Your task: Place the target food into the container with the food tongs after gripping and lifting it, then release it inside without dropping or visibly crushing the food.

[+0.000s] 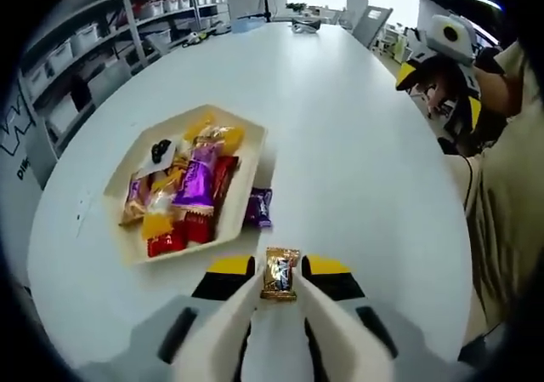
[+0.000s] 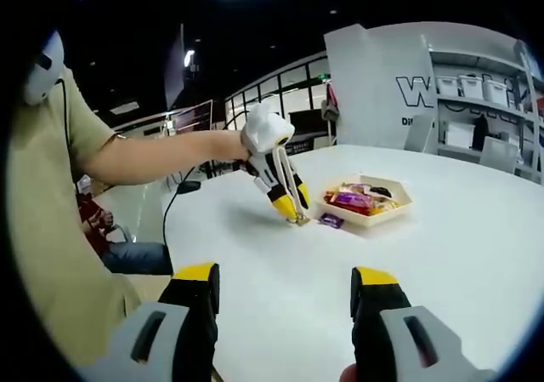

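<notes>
Candy in a gold wrapper point(image 1: 280, 273) sits pinched between the tips of my left gripper point(image 1: 281, 290), just above the white table point(image 1: 357, 144); in the right gripper view the same gold piece point(image 2: 300, 220) hangs at those tips, close to the tabletop. One piece is in my grip, and its long axis runs along my jaws, one short end pointing away from me toward the far side of the table. One purple-wrapped candy point(image 1: 258, 208) lies loose on the table, touching the near corner of the tray point(image 1: 246, 131). There is one tray, cream-coloured with angled corners, holding a heap of wrapped sweets: a large purple one point(image 1: 197, 182), red ones point(image 1: 170, 237), yellow and orange ones; the pile overlaps too much for me to count exactly. My right gripper point(image 2: 285, 301) hovers over the table well apart from the tray point(image 2: 399, 203), its two jaws spread wide with nothing between them. Shelves with white bins point(image 1: 68, 59) stand beyond the table.
</notes>
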